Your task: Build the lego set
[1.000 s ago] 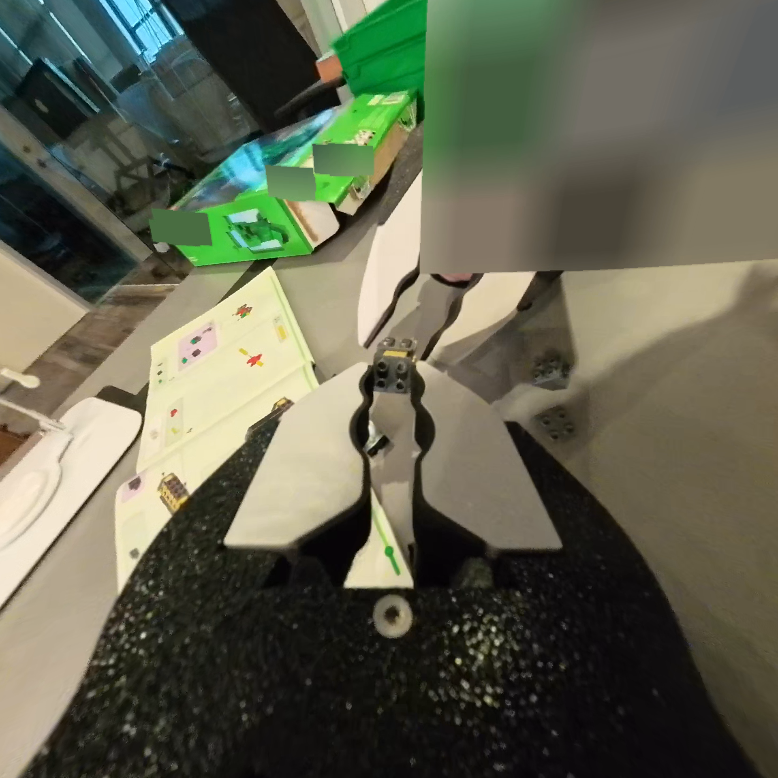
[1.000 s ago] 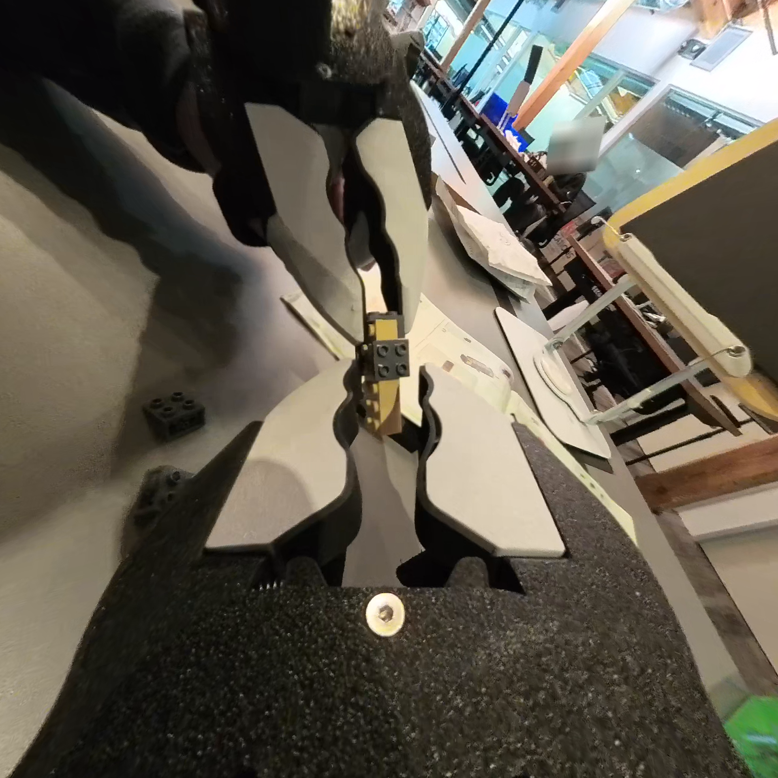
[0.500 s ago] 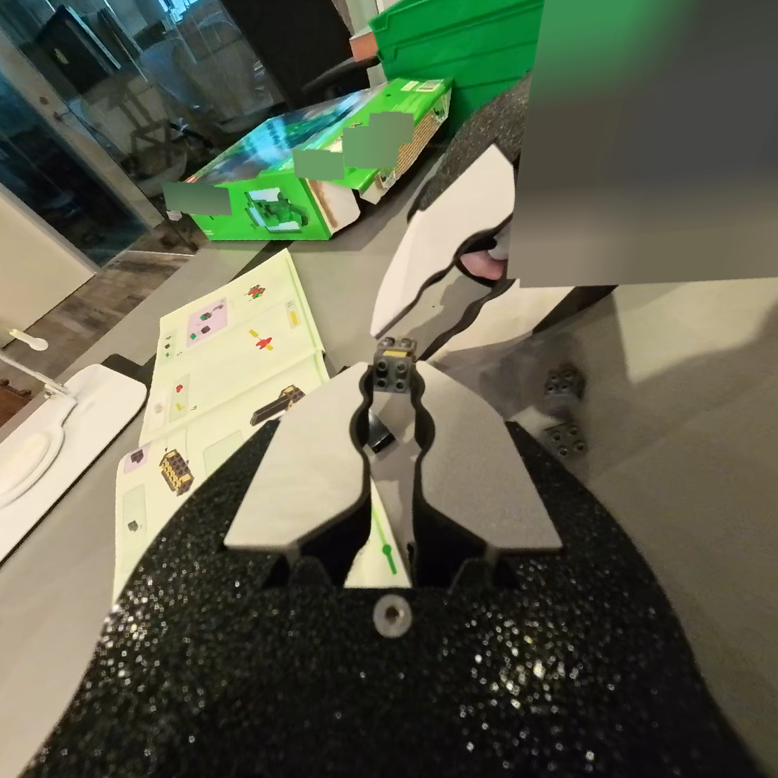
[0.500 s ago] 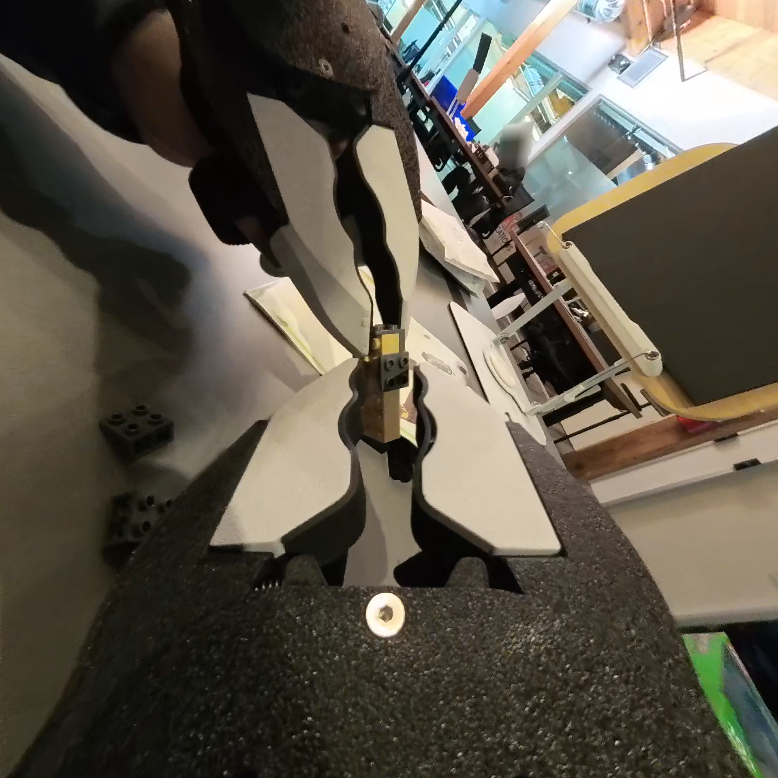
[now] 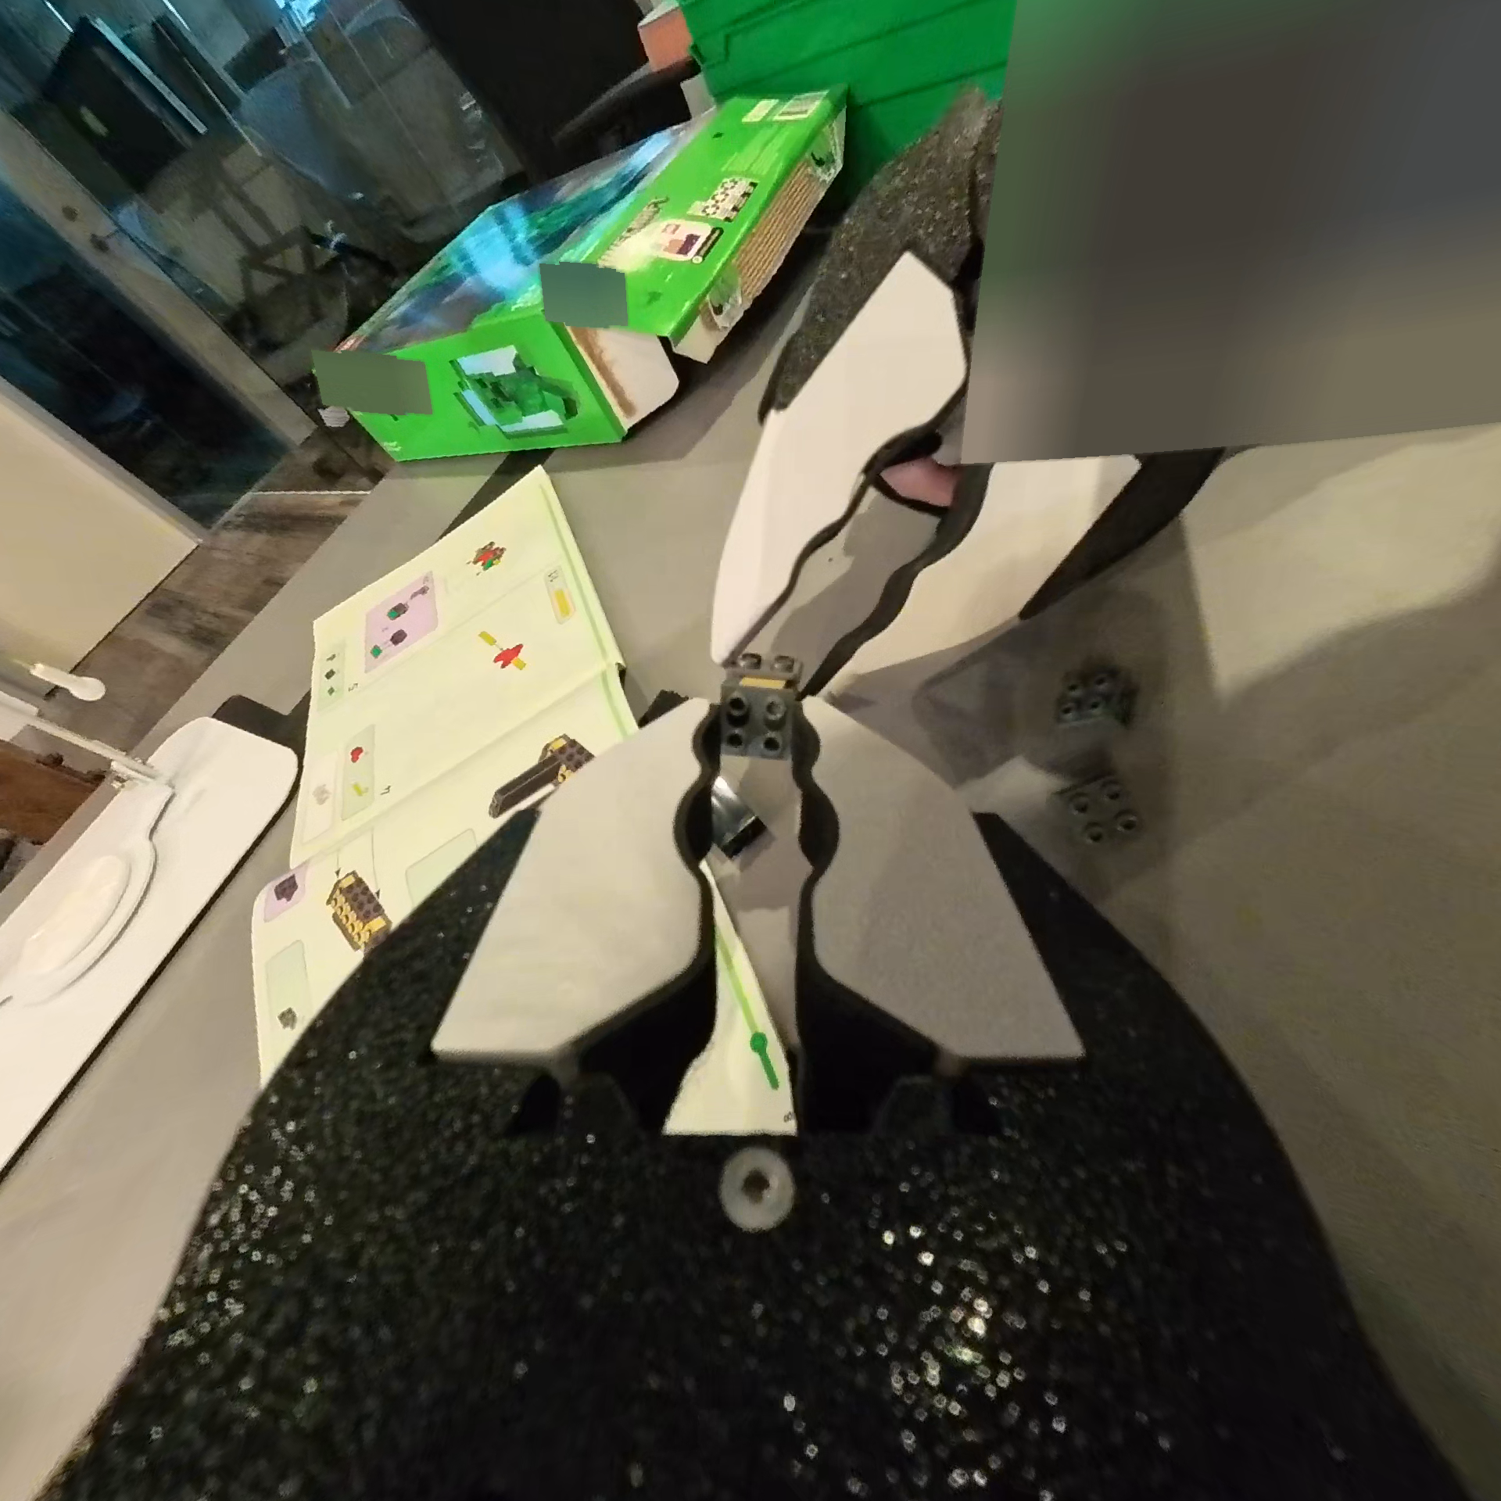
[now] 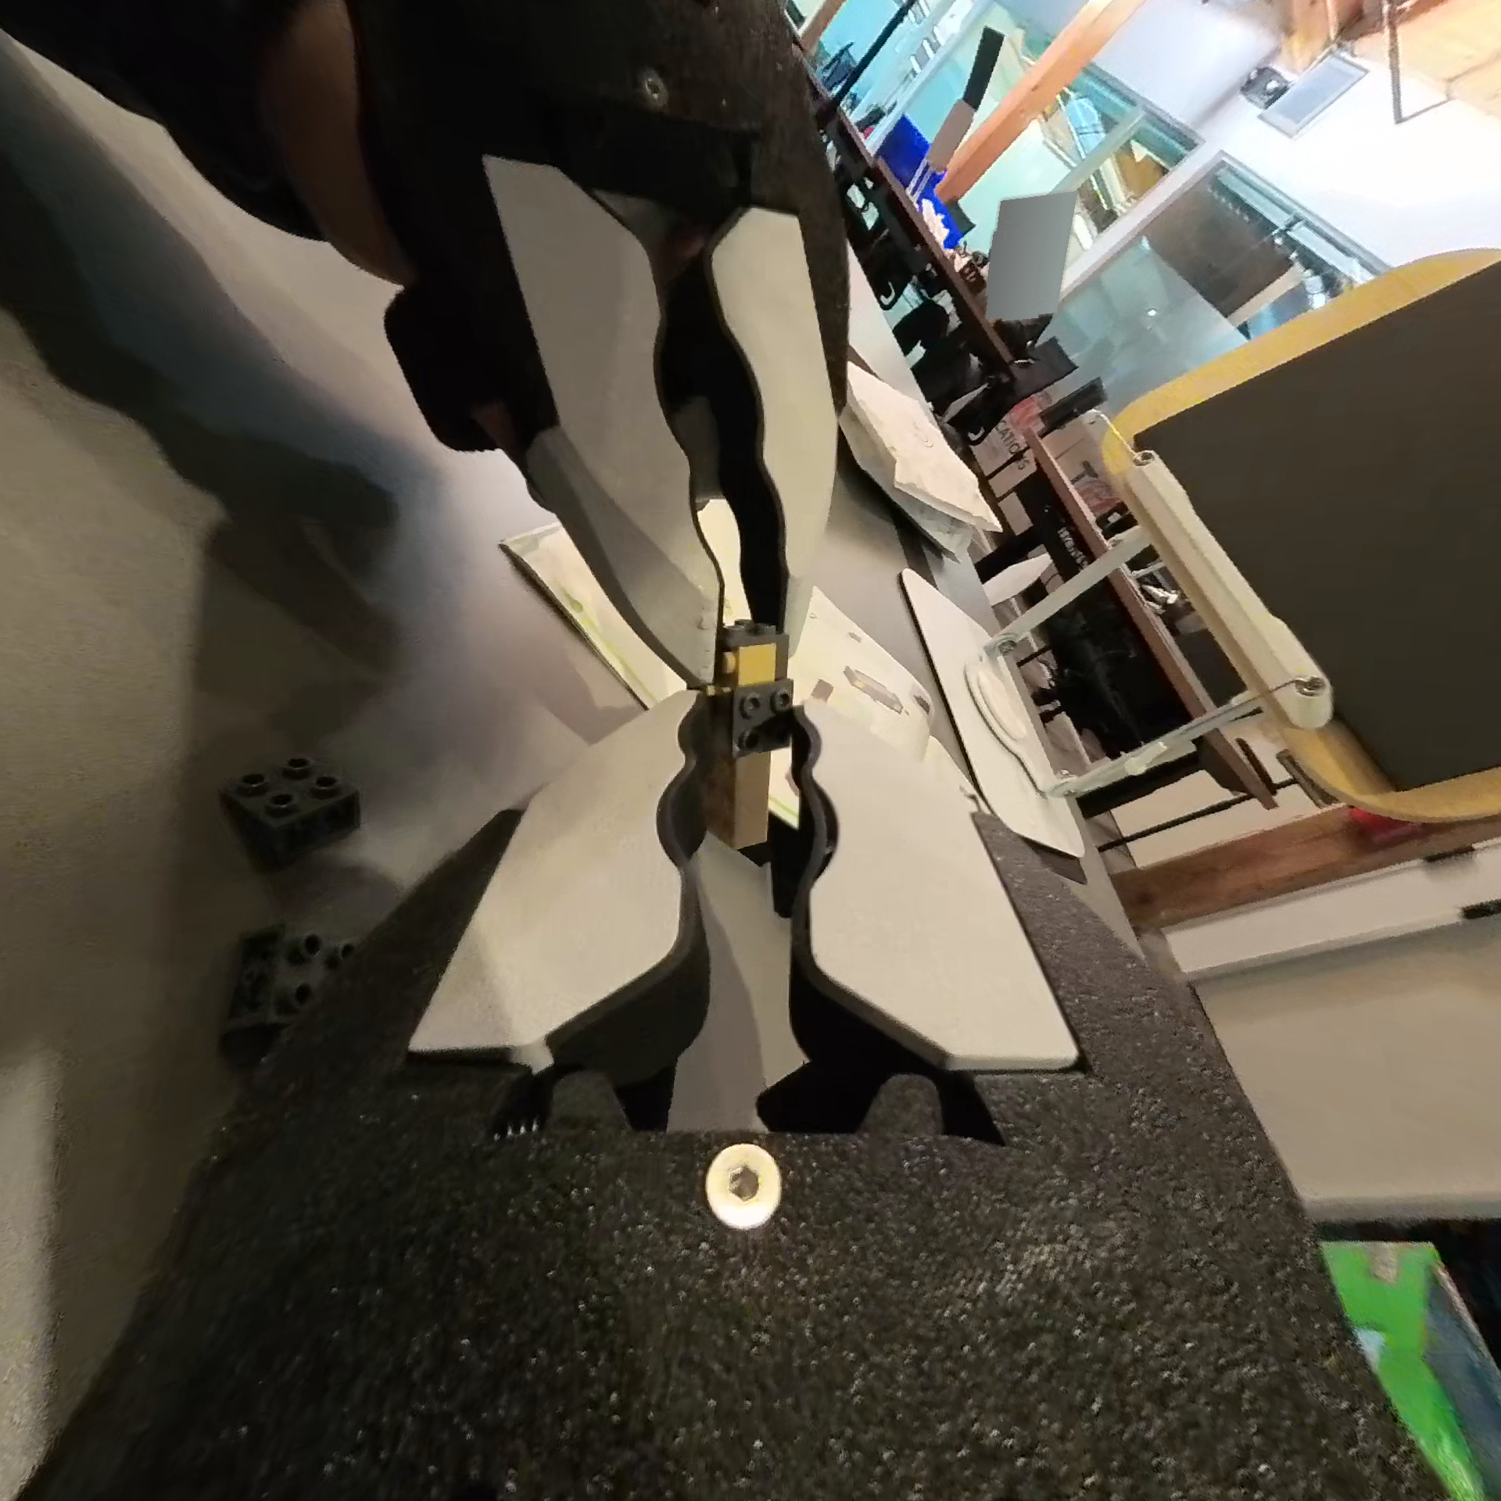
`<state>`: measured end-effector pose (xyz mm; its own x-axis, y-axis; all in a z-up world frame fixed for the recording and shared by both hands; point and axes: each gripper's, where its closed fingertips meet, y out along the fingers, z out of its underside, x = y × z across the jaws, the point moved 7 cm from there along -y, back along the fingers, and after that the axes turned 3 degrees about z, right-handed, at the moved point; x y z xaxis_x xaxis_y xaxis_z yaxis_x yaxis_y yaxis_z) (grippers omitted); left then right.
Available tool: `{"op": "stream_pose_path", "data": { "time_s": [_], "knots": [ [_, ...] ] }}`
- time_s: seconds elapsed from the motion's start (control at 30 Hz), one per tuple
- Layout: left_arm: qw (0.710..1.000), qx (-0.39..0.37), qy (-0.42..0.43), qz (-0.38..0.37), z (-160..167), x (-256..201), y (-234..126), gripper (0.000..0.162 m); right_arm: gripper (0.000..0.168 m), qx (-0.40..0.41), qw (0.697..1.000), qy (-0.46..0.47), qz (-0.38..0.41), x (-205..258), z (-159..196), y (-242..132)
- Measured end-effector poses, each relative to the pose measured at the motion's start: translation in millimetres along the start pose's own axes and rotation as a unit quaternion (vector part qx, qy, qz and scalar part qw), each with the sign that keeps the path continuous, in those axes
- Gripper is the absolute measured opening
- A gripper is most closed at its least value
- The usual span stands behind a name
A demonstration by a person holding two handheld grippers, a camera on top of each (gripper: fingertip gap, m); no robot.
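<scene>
Your left gripper (image 5: 755,715) and right gripper (image 6: 751,723) are both clamped on the brick stack (image 5: 757,721); two loose bricks (image 5: 1096,804) lie beside it.

The left gripper (image 5: 759,715) — two pale grey, wavy-edged flat fingers on a black speckled foam body — has its jaws pressed onto a small dark grey and tan brick assembly (image 5: 760,708) at the tips. The right gripper (image 6: 743,723), built the same, meets it tip to tip from the opposite side, jaws clamped on the same assembly (image 6: 751,715). Both are tilted down toward the grey tabletop (image 5: 1340,893), above it. Behind the left gripper's body, part of a hand (image 6: 357,187) shows — mostly hidden.
</scene>
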<state>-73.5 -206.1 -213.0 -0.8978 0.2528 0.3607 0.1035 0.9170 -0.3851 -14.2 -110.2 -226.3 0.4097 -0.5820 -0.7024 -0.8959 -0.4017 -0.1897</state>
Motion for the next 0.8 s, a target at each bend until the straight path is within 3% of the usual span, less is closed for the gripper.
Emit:
{"op": "stream_pose_path", "data": {
  "time_s": [0.8],
  "knots": [
    [1.000, -0.019, -0.016, -0.005, -1.6, 1.1, -0.4, 0.016, 0.015, 0.022, 0.999, -0.037, 0.018, 0.3, -4.1, -1.1]
  ]
}}
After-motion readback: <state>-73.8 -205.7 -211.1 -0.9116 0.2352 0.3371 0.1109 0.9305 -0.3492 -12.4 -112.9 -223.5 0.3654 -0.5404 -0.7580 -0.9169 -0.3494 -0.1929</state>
